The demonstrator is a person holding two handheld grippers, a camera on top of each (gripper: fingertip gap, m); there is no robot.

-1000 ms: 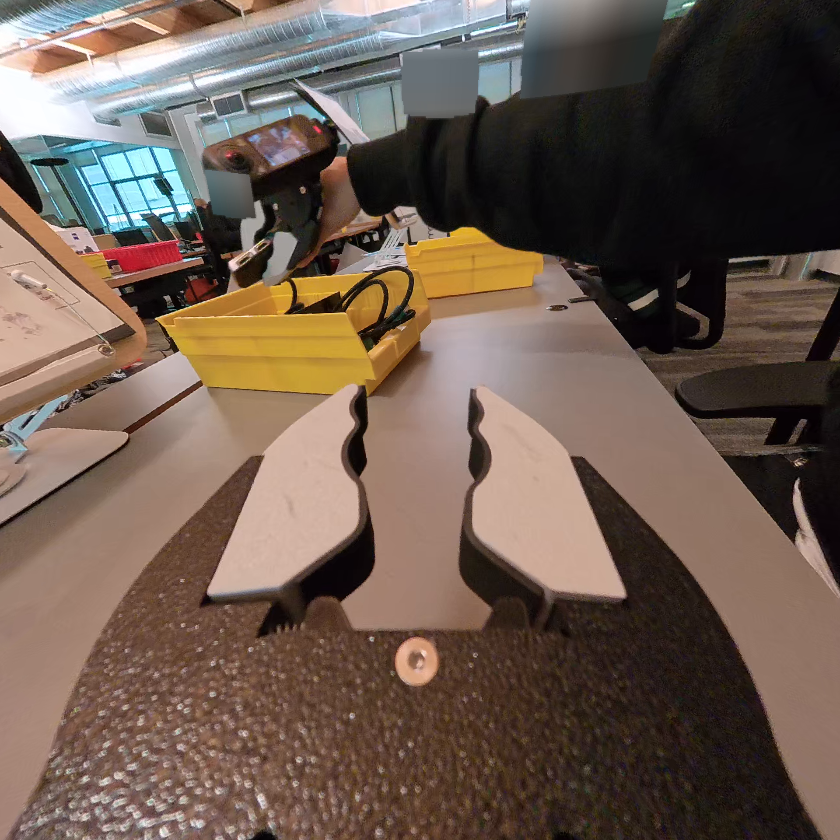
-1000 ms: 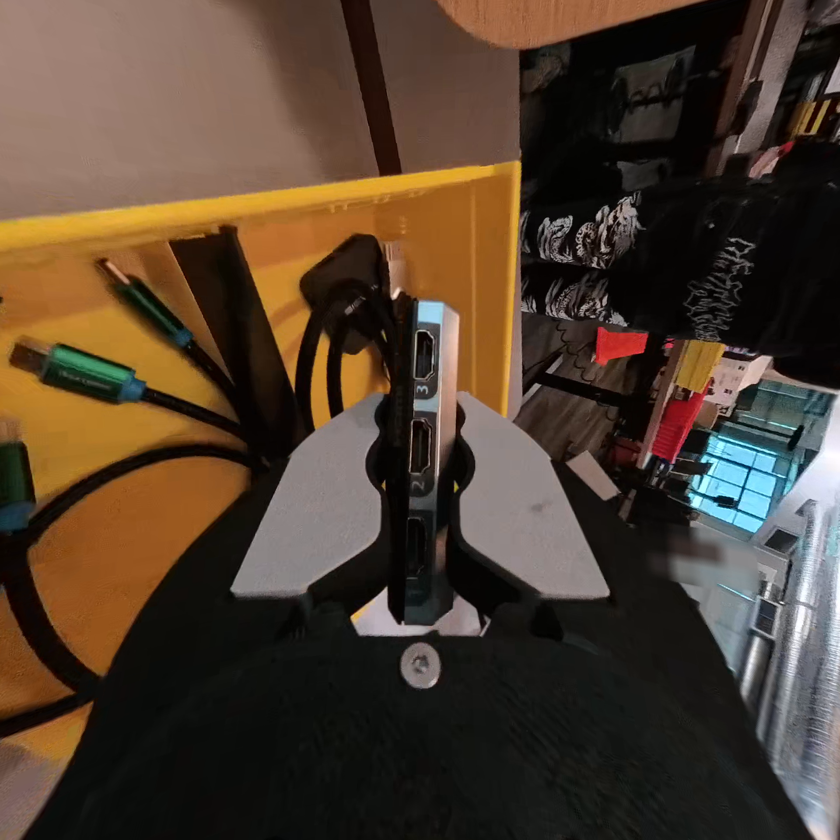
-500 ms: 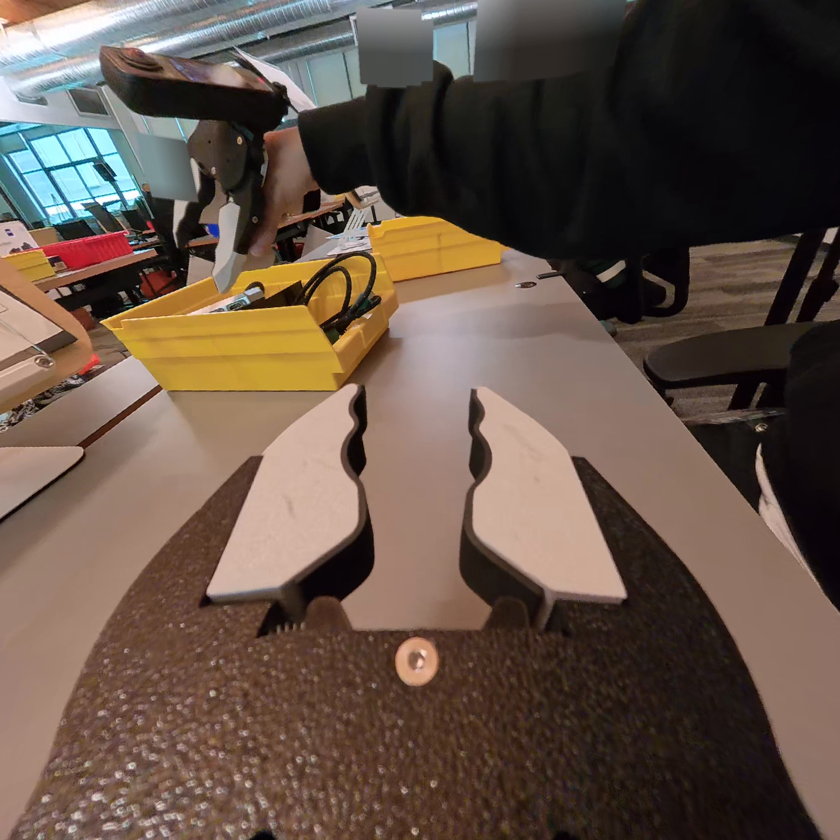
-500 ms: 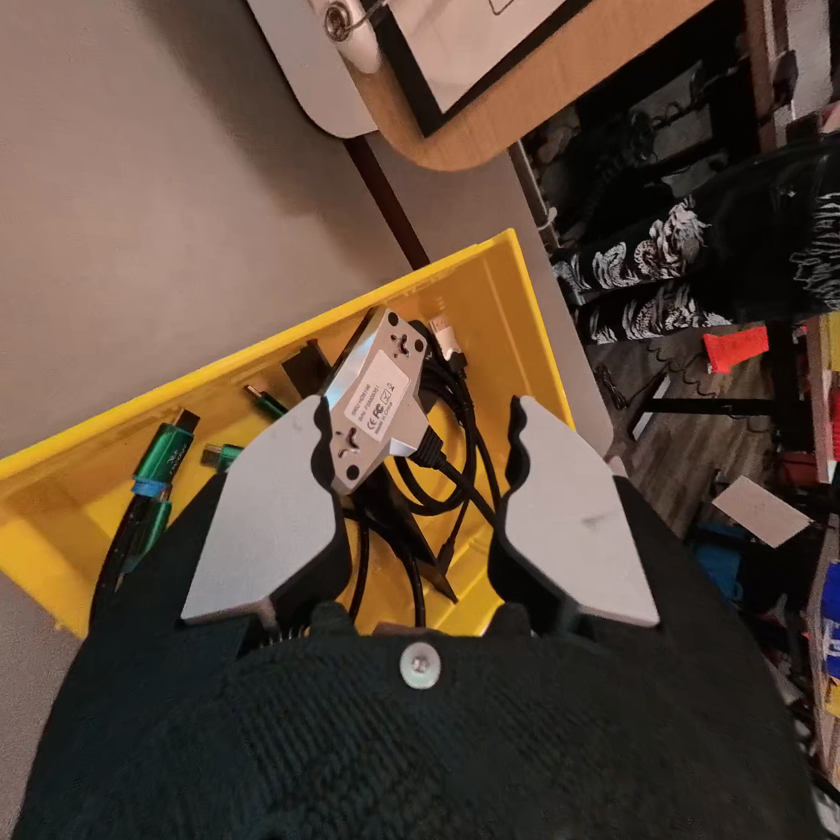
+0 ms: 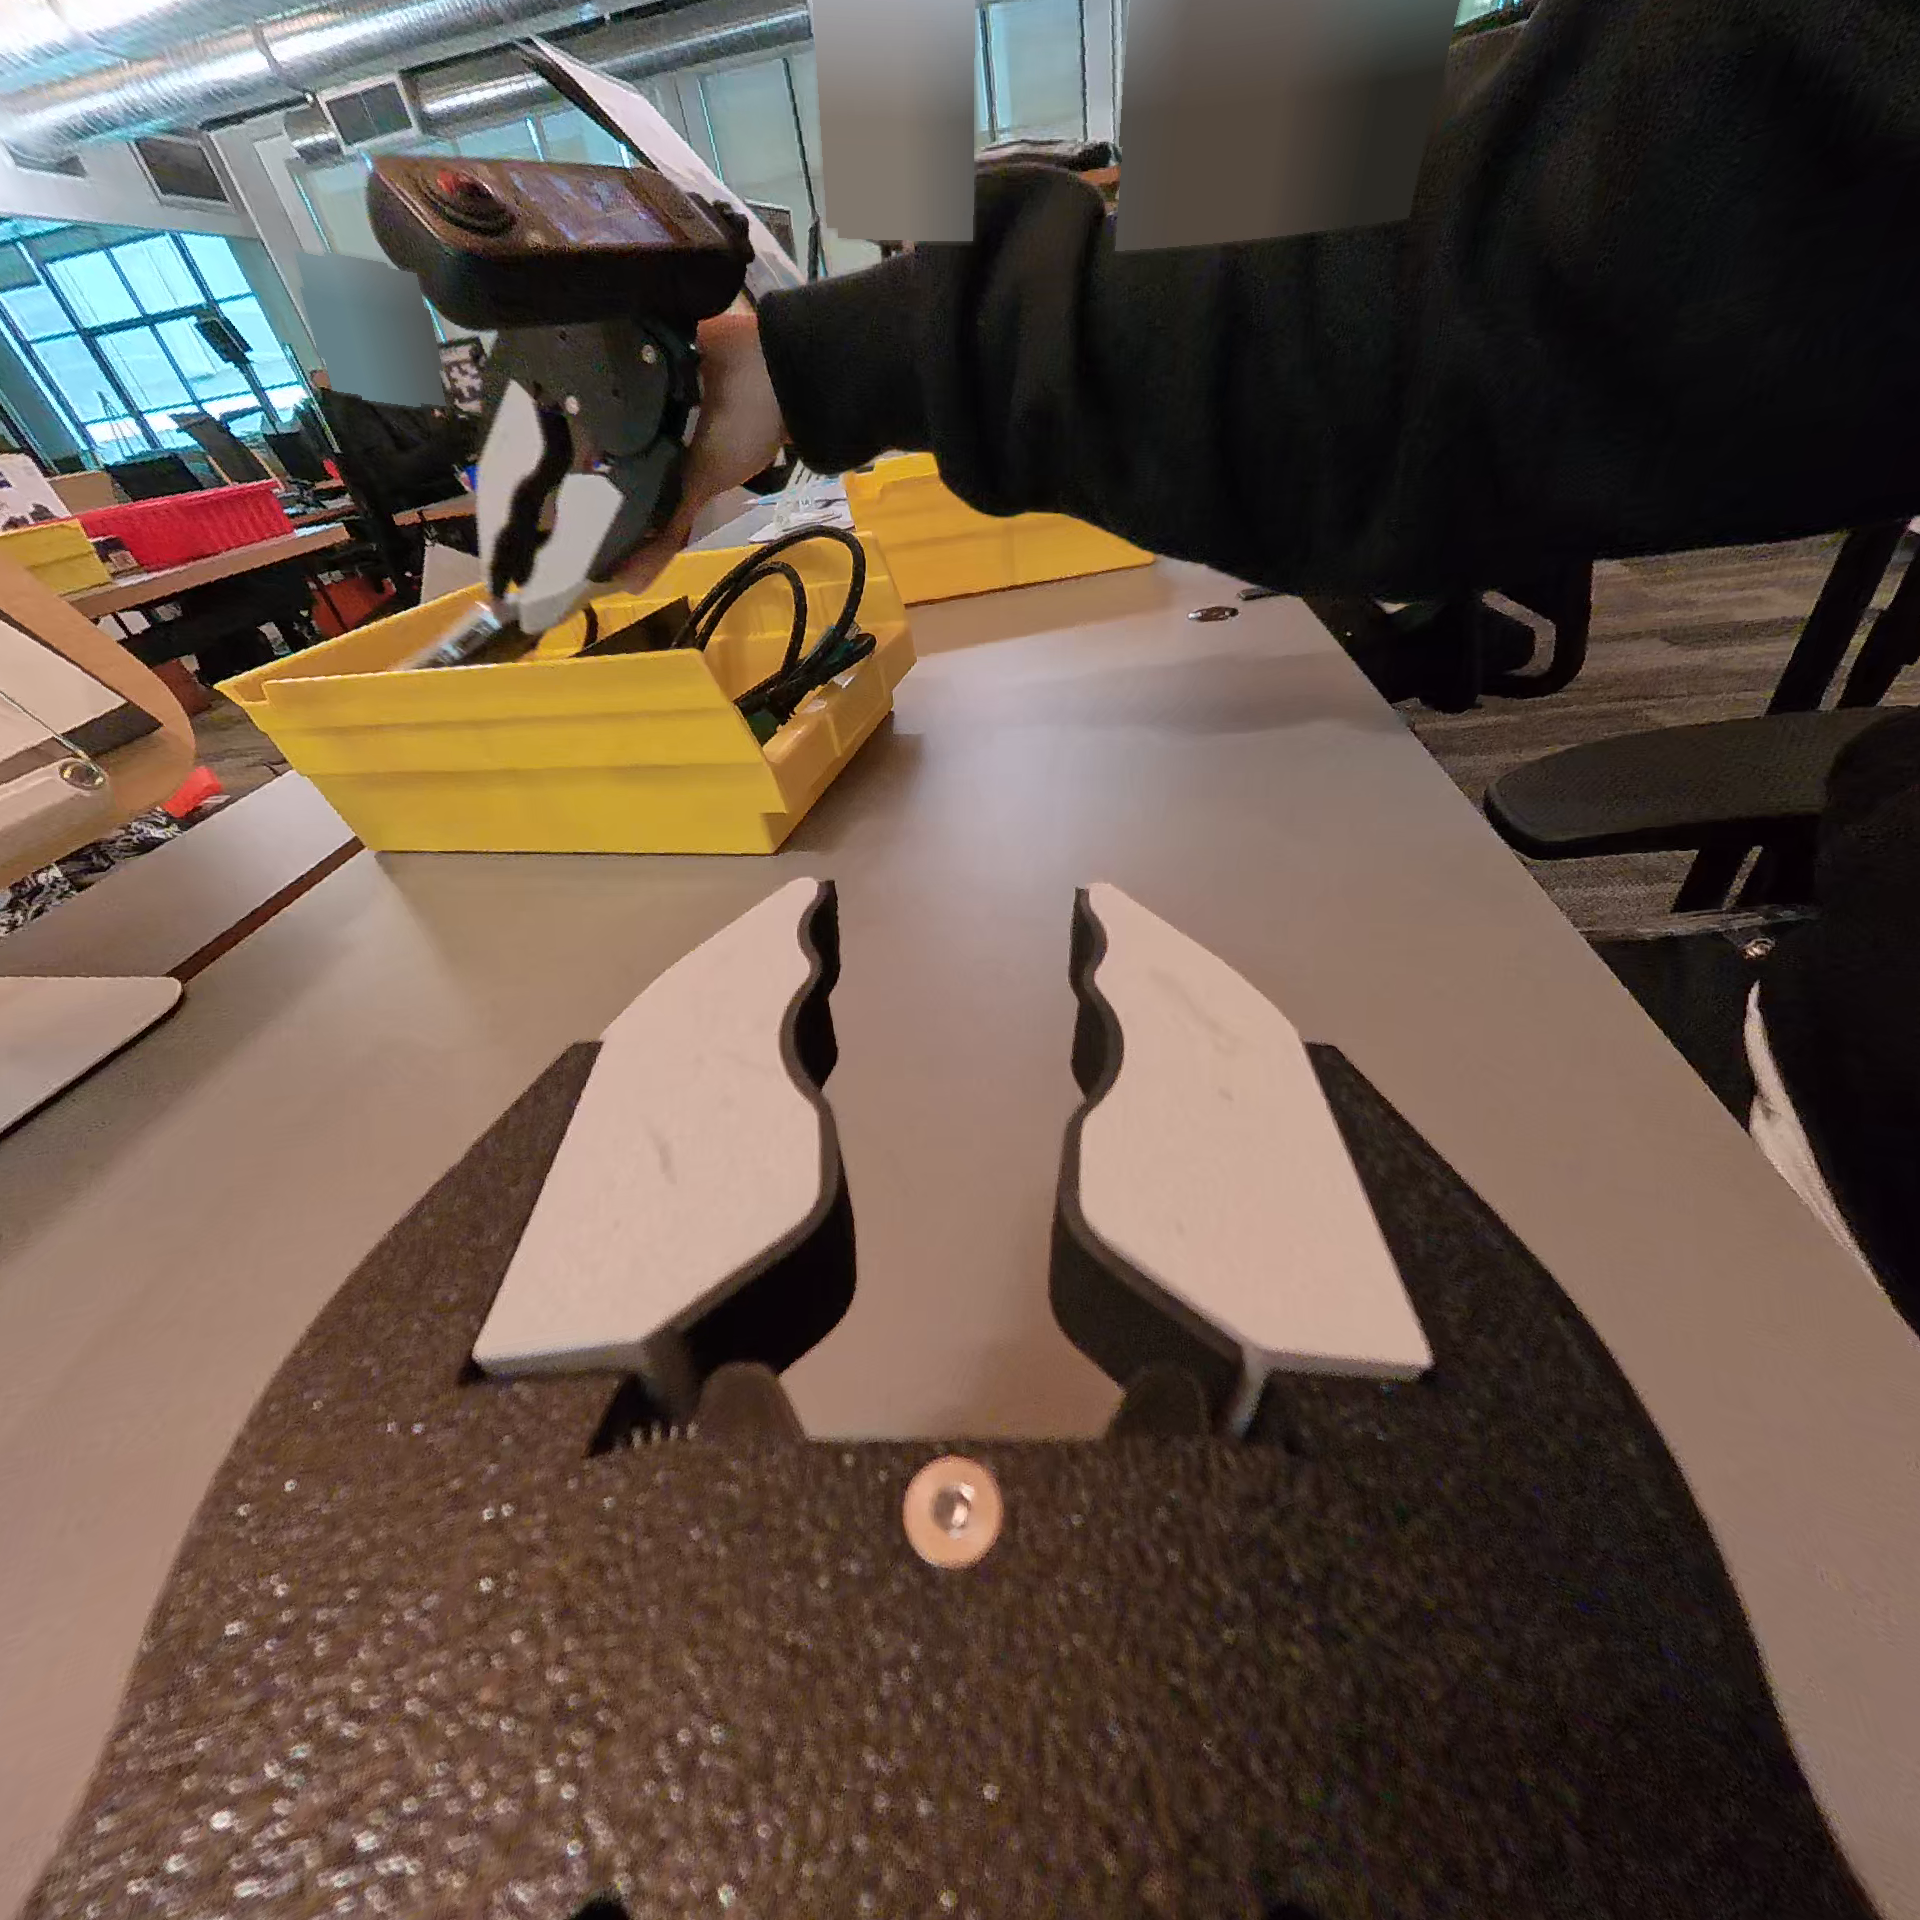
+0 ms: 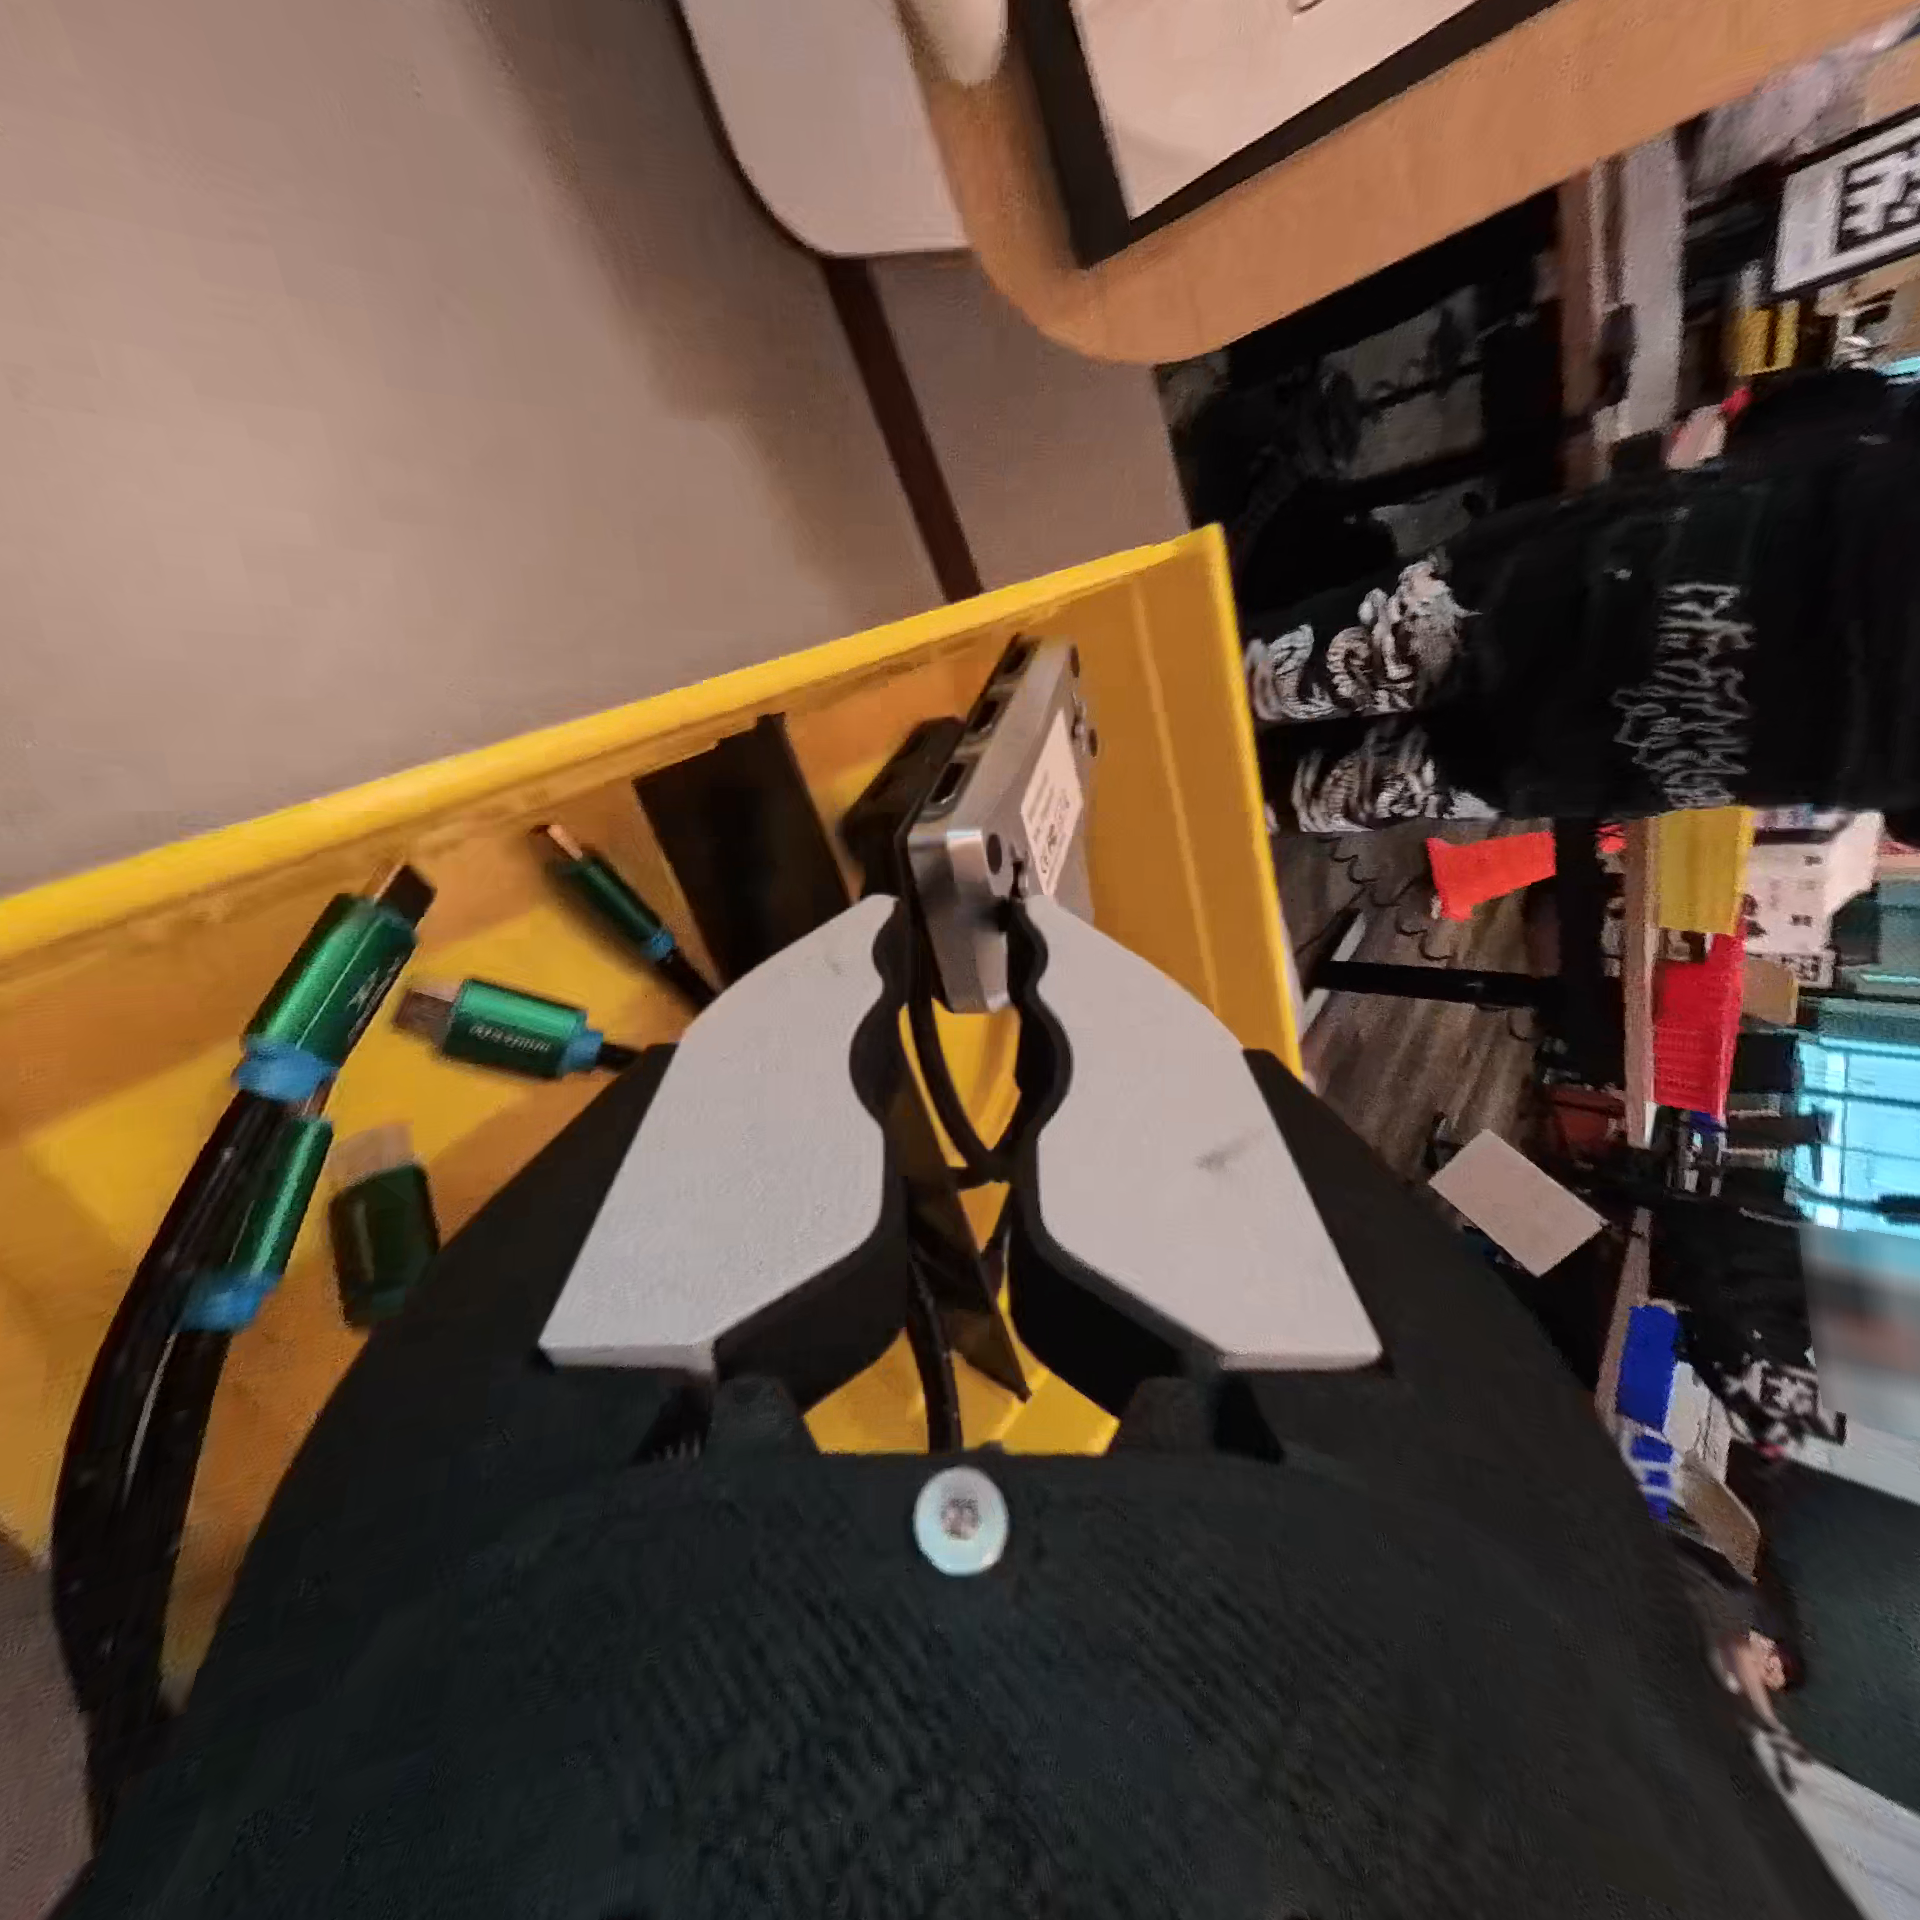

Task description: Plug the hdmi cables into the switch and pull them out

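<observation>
The silver HDMI switch (image 6: 1018, 790) is tilted over the far right corner of the yellow bin (image 6: 623, 727). My right gripper (image 6: 961, 935) is shut on its near end, with its black lead running back between the fingers. Several green-tipped HDMI cables (image 6: 509, 1039) lie loose in the bin on the left. In the left wrist view the right gripper (image 5: 530, 582) reaches into the bin (image 5: 540, 748) with the switch (image 5: 457, 644) at its tips, beside the coiled black cables (image 5: 790, 613). My left gripper (image 5: 951, 904) is open and empty above the grey table (image 5: 1143, 790), short of the bin.
A second yellow bin (image 5: 987, 540) stands farther back. A wooden board on a stand (image 5: 94, 748) with a white base (image 5: 62, 1029) is at the left. A black chair (image 5: 1662, 779) is off the table's right edge. The person's black sleeve (image 5: 1351, 364) crosses above.
The right gripper held the switch, opened and left it in the bin, and has now shut on its end again. The left gripper has stayed open and nearly still.
</observation>
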